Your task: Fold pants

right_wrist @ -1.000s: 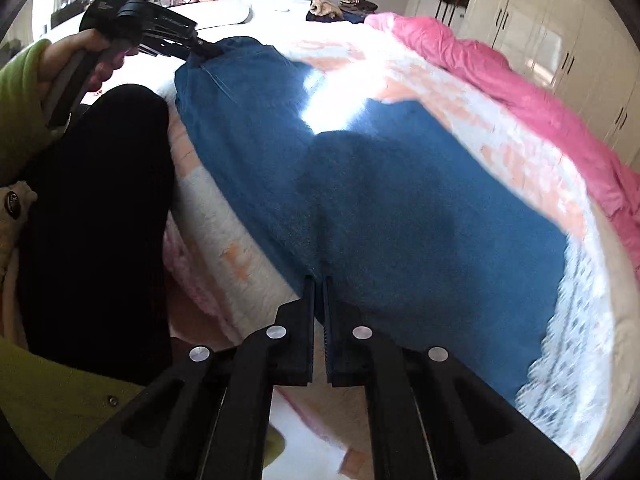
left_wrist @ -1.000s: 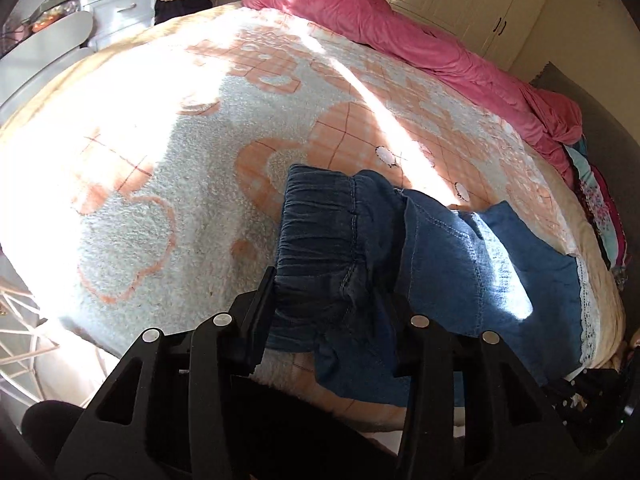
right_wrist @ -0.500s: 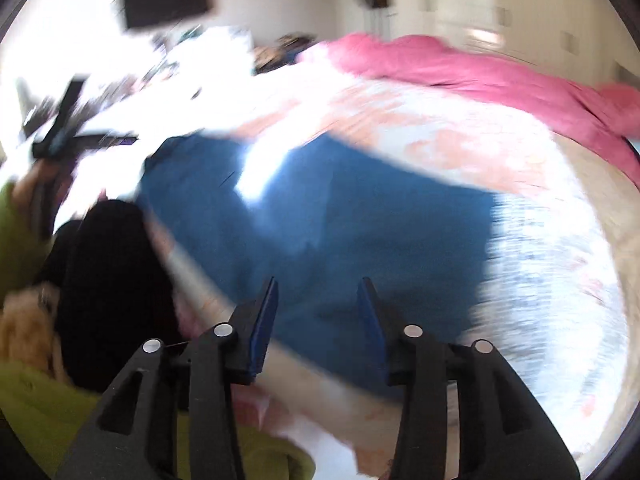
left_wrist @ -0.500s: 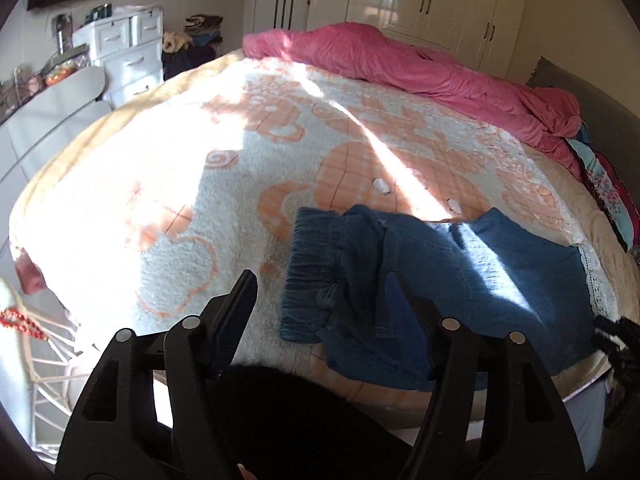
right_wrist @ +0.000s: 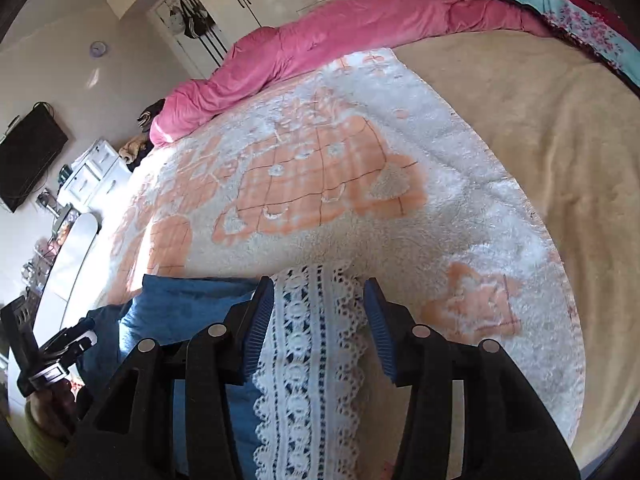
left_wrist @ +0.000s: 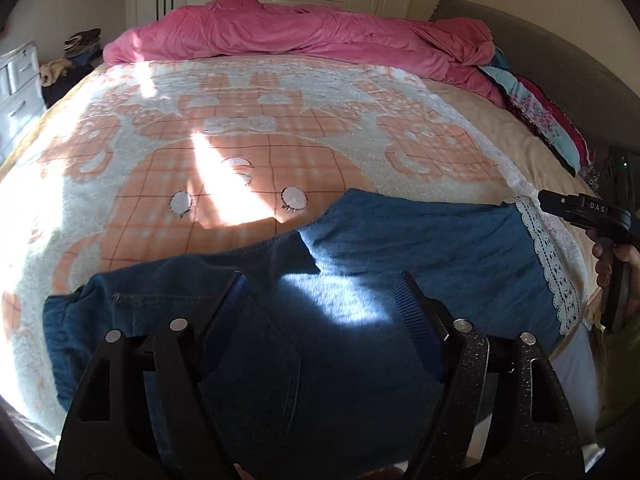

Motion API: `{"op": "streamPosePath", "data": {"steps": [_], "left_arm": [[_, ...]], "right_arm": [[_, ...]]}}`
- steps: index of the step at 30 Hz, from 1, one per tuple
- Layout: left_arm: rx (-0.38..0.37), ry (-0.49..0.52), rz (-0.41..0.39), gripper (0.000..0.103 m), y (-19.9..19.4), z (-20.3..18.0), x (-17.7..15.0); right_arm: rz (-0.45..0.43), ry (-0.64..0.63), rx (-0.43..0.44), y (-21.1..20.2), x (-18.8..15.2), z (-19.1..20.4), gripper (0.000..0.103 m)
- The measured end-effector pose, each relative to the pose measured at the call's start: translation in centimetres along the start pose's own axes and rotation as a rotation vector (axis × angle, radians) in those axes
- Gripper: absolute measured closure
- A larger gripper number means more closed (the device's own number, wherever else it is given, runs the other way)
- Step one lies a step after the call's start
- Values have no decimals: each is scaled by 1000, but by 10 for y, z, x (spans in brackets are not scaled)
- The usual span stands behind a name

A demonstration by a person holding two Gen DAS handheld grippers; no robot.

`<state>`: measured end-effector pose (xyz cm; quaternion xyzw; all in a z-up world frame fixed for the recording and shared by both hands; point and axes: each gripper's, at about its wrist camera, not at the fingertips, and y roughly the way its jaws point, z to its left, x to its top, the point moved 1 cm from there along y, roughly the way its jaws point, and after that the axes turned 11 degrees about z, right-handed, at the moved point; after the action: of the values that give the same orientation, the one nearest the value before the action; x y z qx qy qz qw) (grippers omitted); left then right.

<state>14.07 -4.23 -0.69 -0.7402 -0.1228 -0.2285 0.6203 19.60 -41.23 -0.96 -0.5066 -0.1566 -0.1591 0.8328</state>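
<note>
A bed [left_wrist: 100, 184] under an orange-and-white blanket [left_wrist: 280, 140] carries blue pants [left_wrist: 420, 248] along its near edge, lace hem [right_wrist: 312, 340] at right; left hand-held gripper [left_wrist: 320, 300] and right hand-held gripper [right_wrist: 318, 320] hover above them, jaws opening, gripping nothing

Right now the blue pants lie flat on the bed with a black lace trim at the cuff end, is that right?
Not quite: the lace trim is white, not black, as the right wrist view shows. The blue pants do lie flat on the bed.
</note>
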Motion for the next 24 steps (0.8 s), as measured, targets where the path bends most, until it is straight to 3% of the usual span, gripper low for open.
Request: {"op": "streamPosePath", "data": {"steps": [10,16,17,19,20,24], "left_arm": [[-29,44,101,33,63,1,56],[-136,3,138,34,90,7,57],[-151,6,136,41,91,5,56],[-198,6,131,69,91,2,58],[-239,2,140,88,92,1,59],[-223,22,134,99,91,-5,60]], "right_arm": [[108,-45,7,43,5,-4,57],[114,-92,2,47,1,-1,65],[116,-103,9,48,1,1,70],[111,-124,24,47,0,6,73],[113,-138,32,48,-2,8,77],[82,-195,37,39,-9,16,83]]}}
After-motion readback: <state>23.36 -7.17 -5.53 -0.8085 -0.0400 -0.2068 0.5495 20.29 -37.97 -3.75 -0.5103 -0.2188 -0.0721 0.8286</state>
